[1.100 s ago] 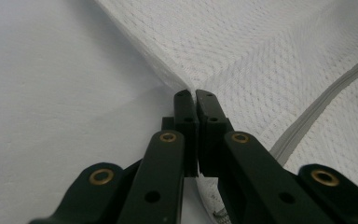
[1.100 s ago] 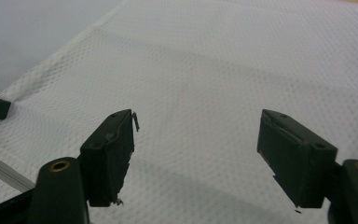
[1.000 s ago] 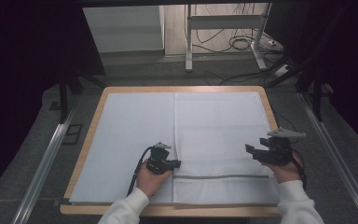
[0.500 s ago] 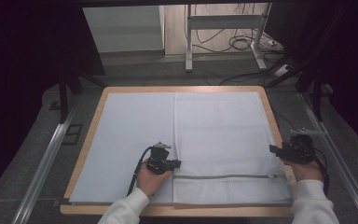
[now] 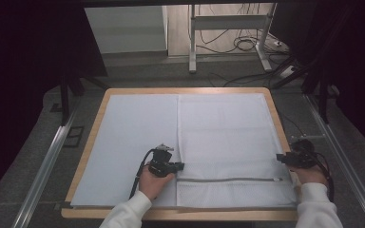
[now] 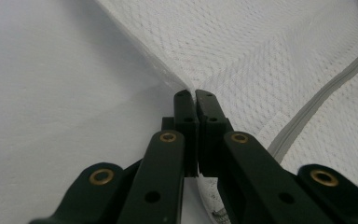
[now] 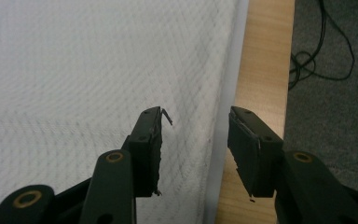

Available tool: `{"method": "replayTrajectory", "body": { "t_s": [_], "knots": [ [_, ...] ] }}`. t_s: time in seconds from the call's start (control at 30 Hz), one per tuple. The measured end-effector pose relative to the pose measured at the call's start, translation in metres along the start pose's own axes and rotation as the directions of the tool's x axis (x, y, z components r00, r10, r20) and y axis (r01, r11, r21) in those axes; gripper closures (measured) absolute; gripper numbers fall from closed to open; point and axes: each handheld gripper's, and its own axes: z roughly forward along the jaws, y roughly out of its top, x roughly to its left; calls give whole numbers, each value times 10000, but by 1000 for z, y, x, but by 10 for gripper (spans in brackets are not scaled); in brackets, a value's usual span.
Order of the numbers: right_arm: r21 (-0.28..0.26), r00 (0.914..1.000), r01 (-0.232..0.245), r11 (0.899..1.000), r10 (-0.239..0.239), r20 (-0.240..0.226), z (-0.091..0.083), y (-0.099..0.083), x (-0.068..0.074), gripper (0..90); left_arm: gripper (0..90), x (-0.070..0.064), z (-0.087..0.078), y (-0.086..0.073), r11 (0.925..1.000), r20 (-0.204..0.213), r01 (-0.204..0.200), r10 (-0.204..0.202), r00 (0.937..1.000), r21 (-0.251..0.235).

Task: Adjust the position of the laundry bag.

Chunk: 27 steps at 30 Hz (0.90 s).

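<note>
Mesh bag (image 5: 228, 142) lay flat over the right half of the board (image 5: 95, 118), on a white sheet (image 5: 133, 137), its zipper (image 5: 228, 179) running left to right parallel to the near edge and close to it. Left tongs (image 5: 171, 166) sat at the bag's left edge, just above the zipper's left end; the left gripper view showed the jaws pressed together on that edge of the bag (image 6: 261, 60), the zipper (image 6: 317, 107) slanting off beside them. Right tongs (image 5: 290, 159) hung at the board's right edge, near the zipper's right end, where the pull seemed to lie. In the right gripper view the jaws stood wide apart and held nothing, straddling the bag's edge (image 7: 121, 70) and bare wood (image 7: 261, 70). So the right hand was nearer the pull, with nothing between them.
</note>
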Motion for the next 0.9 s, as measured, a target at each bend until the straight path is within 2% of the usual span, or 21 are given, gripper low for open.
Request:
{"method": "replayTrajectory", "body": {
  "t_s": [0.2,0.23,0.27,0.33,0.37,0.53,0.63,0.7,0.9],
  "knots": [
    [331,9998,-165,9993,170,-144,5,-2,-3,635,891,0,0,0,10000,17,-4,4,10000,9],
    [373,9997,-163,9992,170,-193,5,-2,-3,667,891,0,0,0,10000,24,1,-1,10000,3],
    [446,9997,-105,9989,113,-197,5,-2,-2,740,891,0,0,0,10000,39,4,-4,10000,-9],
    [484,9998,-61,9988,70,-177,5,-2,-1,764,891,0,0,1,10000,40,-1,1,10000,-9],
    [512,9997,15,9987,-2,-251,4,-1,0,819,891,0,0,1,10000,40,-2,3,10000,-6],
    [576,9995,143,9982,-128,-274,5,-1,2,855,890,1,-1,1,10000,41,0,0,10000,-8],
    [651,9995,188,9977,-172,-247,6,-1,2,840,892,1,-1,1,10000,44,5,-5,10000,-2],
    [722,9996,241,9971,-228,-184,7,-2,2,795,891,1,0,1,10000,42,7,-7,10000,0],
    [710,9993,348,9969,-337,-165,7,-1,4,869,893,1,0,1,10000,41,-12,12,10000,59]
  ]
}}
